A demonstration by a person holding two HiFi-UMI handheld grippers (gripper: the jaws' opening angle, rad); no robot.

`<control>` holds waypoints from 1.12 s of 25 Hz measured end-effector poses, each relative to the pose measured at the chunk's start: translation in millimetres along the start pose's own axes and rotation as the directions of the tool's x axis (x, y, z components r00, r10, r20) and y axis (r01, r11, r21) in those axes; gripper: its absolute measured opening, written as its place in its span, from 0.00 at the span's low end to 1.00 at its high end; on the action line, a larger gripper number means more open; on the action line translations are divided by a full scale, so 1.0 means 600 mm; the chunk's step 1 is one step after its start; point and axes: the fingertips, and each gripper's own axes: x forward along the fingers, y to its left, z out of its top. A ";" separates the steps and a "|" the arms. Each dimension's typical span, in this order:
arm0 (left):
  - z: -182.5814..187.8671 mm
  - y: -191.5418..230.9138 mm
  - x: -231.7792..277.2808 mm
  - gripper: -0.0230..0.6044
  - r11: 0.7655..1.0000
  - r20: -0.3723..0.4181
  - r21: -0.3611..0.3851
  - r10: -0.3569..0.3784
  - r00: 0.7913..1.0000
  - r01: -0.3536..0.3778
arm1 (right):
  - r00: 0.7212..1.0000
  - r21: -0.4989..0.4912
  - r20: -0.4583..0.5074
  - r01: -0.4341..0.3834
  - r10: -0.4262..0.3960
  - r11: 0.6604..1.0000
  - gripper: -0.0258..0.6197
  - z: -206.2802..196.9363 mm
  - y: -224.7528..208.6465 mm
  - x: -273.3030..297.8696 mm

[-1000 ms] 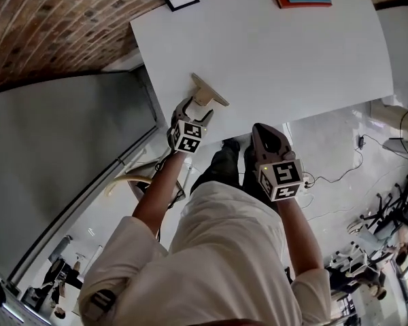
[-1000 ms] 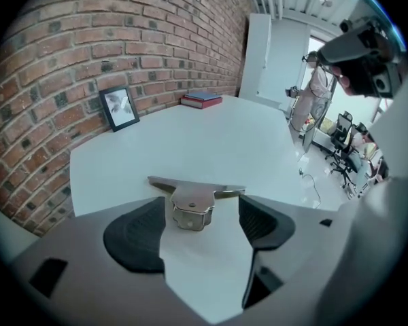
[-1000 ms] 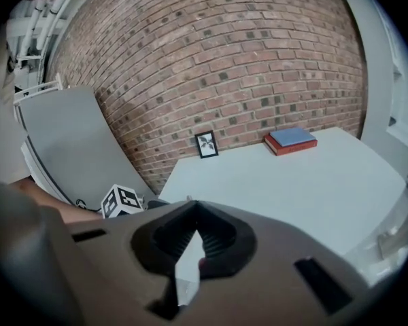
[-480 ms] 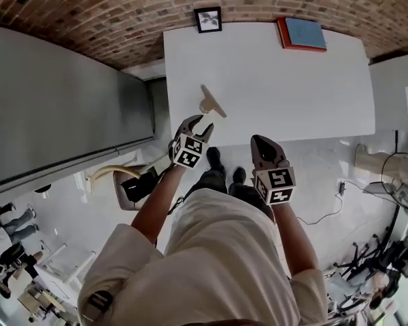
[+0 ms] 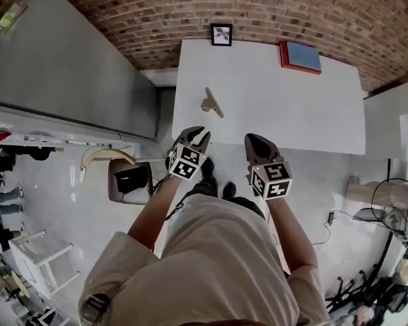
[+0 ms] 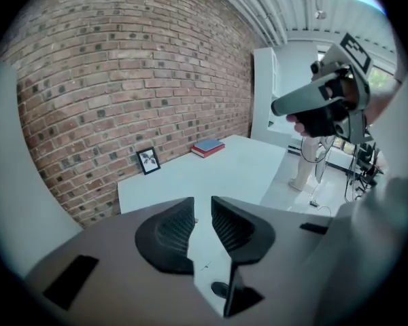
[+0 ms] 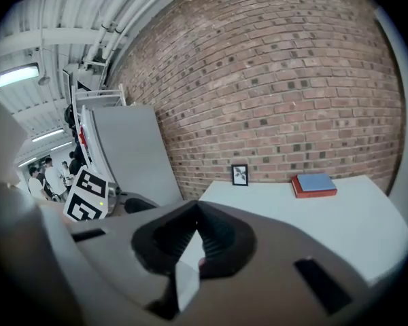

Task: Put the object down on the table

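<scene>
The placement step appeared complete. The object [image 5: 213, 103], a tan T-shaped piece, lay on the white table [image 5: 285, 107] near its left side, free of both grippers and touching nothing else. We judged it to be resting stably, though its exact attitude was too small to confirm from the head view.

The left gripper [image 5: 200, 133] hung off the near edge of the table, apart from the object and nearer the person. Its jaws stood at a narrow gap and were closing. In the left gripper view nothing lay between the pads; only table surface showed through the gap. The right gripper [image 5: 251, 140] was held beside it at similar height, its jaw tips brought together and empty.

A small picture frame [image 5: 222, 34] stood at the far edge of the table against the brick wall [image 5: 156, 12], and a red and blue book [image 5: 300, 56] lay at the far right corner. Both were well apart from the object.

We judged that no further handling of the object was required. The next move called only for keeping both grippers clear of the table edge, so that neither jaw brushed the object where it lay.
</scene>
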 end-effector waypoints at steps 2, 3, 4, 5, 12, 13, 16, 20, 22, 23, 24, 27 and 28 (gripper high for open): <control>0.006 -0.021 -0.027 0.15 1.000 0.011 0.011 0.015 1.000 -0.015 | 1.000 -0.011 0.004 -0.030 0.030 0.999 0.04 0.001 0.012 -0.020; 0.010 -0.028 -0.041 0.15 1.000 0.020 0.014 0.023 1.000 -0.024 | 0.999 -0.011 0.007 -0.046 0.046 0.999 0.04 0.003 0.019 -0.030; 0.014 -0.035 -0.055 0.14 0.999 0.034 0.013 0.034 0.999 -0.034 | 0.998 -0.009 0.011 -0.061 0.061 0.998 0.04 0.005 0.024 -0.038; 0.019 -0.039 -0.069 0.11 0.999 0.048 0.008 0.045 0.998 -0.045 | 0.997 -0.008 0.016 -0.073 0.073 0.997 0.04 0.007 0.030 -0.047; 0.044 -0.065 -0.161 0.06 0.994 0.144 -0.040 0.107 0.984 -0.103 | 0.992 -0.106 0.038 -0.112 0.117 0.988 0.04 0.014 0.065 -0.100; 0.050 -0.067 -0.176 0.05 0.993 0.160 -0.051 0.114 0.980 -0.108 | 0.992 -0.124 0.041 -0.115 0.121 0.986 0.04 0.015 0.070 -0.106; 0.068 -0.063 -0.220 0.03 0.989 0.206 -0.069 0.140 0.969 -0.128 | 0.991 -0.165 0.054 -0.114 0.124 0.980 0.04 0.028 0.080 -0.116; 0.079 -0.047 -0.286 0.03 0.989 0.263 -0.078 0.143 0.954 -0.126 | 0.990 -0.159 0.067 -0.115 0.127 0.981 0.04 0.050 0.105 -0.122; 0.082 -0.039 -0.315 0.03 0.989 0.292 -0.098 0.130 0.947 -0.106 | 0.989 -0.160 0.083 -0.111 0.126 0.981 0.04 0.064 0.118 -0.127; 0.085 -0.037 -0.329 0.03 0.989 0.307 -0.117 0.124 0.944 -0.092 | 0.988 -0.161 0.093 -0.106 0.122 0.981 0.04 0.071 0.123 -0.130; 0.088 -0.035 -0.343 0.03 0.988 0.323 -0.137 0.118 0.939 -0.077 | 0.988 -0.158 0.104 -0.100 0.118 0.982 0.04 0.077 0.128 -0.134; 0.094 -0.029 -0.380 0.03 0.985 0.365 -0.166 0.097 0.926 -0.038 | 0.985 -0.139 0.135 -0.086 0.105 0.987 0.04 0.087 0.145 -0.142; 0.094 -0.024 -0.387 0.03 0.986 0.372 -0.163 0.092 0.924 -0.032 | 0.984 -0.137 0.144 -0.081 0.101 0.987 0.04 0.089 0.151 -0.143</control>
